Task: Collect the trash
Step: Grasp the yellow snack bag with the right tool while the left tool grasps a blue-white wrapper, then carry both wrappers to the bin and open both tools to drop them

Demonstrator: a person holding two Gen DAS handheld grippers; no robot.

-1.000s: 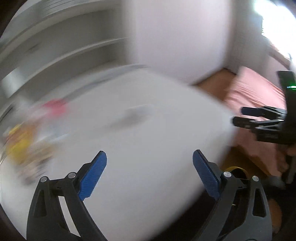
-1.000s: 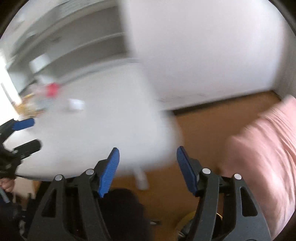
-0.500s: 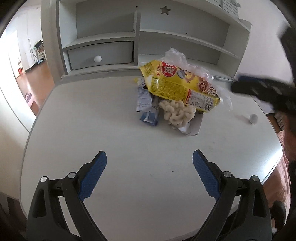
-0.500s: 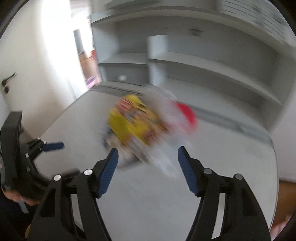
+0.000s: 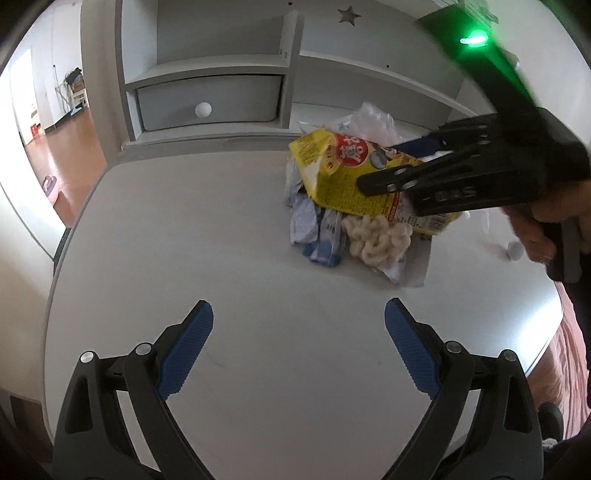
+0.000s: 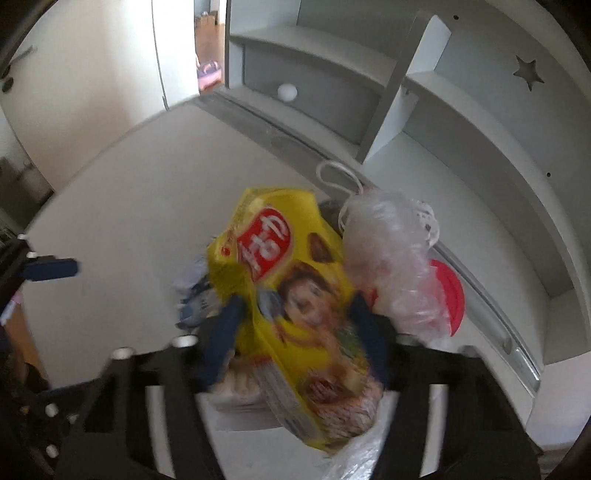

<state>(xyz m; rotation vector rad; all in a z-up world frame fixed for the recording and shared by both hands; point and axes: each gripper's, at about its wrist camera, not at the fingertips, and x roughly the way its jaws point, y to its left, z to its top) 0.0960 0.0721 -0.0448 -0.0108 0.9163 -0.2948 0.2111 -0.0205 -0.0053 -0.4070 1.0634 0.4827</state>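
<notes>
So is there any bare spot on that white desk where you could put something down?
Yes: the broad stretch of desk between the left gripper and the drawer is bare. It is crowded to the right, where the yellow snack bag, wrappers and the right gripper bunch.

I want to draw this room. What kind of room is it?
Probably a child's bedroom or study corner. A white desk carries a grey shelf hutch with a star-shaped cutout and a small drawer with a round white knob. Pink bedding shows beside the desk.
</notes>
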